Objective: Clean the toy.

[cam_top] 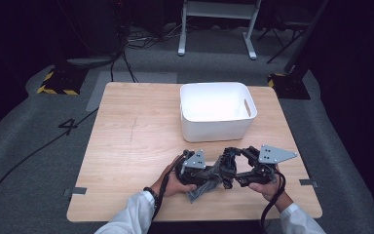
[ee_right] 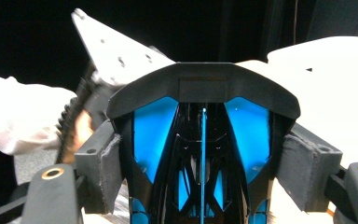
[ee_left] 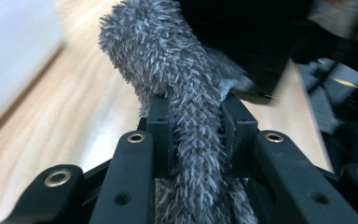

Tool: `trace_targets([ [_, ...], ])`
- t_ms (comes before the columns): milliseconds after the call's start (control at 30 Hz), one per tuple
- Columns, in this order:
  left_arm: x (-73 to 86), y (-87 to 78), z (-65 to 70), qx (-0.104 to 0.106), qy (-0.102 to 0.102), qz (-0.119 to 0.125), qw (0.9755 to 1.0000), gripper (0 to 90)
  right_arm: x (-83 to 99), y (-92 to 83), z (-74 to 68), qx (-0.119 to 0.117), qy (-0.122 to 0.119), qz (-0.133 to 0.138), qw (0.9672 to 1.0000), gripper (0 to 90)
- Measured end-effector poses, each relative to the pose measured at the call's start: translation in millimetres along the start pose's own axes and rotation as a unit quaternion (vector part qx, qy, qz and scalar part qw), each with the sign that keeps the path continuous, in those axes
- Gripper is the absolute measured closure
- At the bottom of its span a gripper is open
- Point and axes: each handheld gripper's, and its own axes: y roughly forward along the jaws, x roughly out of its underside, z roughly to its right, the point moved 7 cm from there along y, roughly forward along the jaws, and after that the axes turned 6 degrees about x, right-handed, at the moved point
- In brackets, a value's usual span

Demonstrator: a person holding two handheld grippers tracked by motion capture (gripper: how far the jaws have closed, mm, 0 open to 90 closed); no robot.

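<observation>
The grey fuzzy duster [ee_left: 168, 60] is sitting on the person's side of the white bin [cam_top: 214, 129], near the desk [cam_top: 136, 141] edge opposite it. The left gripper [ee_left: 198, 126] is clamping it: both jaws are pressing into the pile from either side and squeezing the strand narrow between the pads, while its free end is curling up past them. That pinch is probably there to anchor the soft piece so it cannot slip while the other hand is working on it.

Just beside it, also on the near side of the bin, the right gripper [ee_right: 203, 154] is facing the left one. Its jaws are standing wide on either side of a black frame with blue panels [ee_right: 203, 88], and the pads seem to be pressing on its flanks. In the high view the two tools are meeting tip to tip, with part of the duster hanging towards the desk below them.

The bin is waiting with nothing in it, so the pieces are likely being handled here first and are heading there afterwards.
</observation>
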Motion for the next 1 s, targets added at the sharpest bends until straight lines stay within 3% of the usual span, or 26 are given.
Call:
trace_targets([
  [67, 0.8, -6.7, 1.2, 0.000, 0.003, -0.004, 1.0000, 69.2, 2.9, -0.1, 3.5, 0.008, -0.001, -0.008, 0.9999, 25.5],
  [200, 11.5, -21.1, -4.5, -0.023, 0.000, -0.028, 0.9993, 66.1, 9.6, -1.6, 10.8, 0.023, -0.004, -0.029, 0.9993, 25.5],
  [467, 29.5, -45.4, -21.8, -0.072, -0.017, -0.059, 0.9955, 61.4, 20.4, -7.5, 24.1, 0.031, 0.007, -0.079, 0.9963, 25.5],
  [600, 37.8, -48.9, -28.7, -0.088, -0.027, -0.085, 0.9921, 61.1, 26.7, -8.8, 30.1, 0.039, 0.011, -0.120, 0.9919, 25.5],
  [767, 43.6, -53.8, -32.7, -0.091, -0.056, -0.086, 0.9905, 59.5, 39.2, -7.1, 33.7, 0.044, 0.001, -0.177, 0.9833, 25.5],
  [867, 47.8, -55.9, -33.2, -0.087, -0.073, -0.088, 0.9897, 48.0, 46.4, -6.7, 35.2, 0.039, 0.000, -0.210, 0.9770, 25.5],
  [900, 49.4, -56.3, -32.9, -0.084, -0.078, -0.090, 0.9894, 48.0, 46.4, -6.7, 35.2, 0.039, 0.000, -0.210, 0.9770, 25.5],
  [1000, 54.4, -56.9, -30.1, -0.078, -0.081, -0.106, 0.9880, 40.4, 49.1, -6.4, 35.0, 0.033, 0.000, -0.230, 0.9726, 25.5],
])
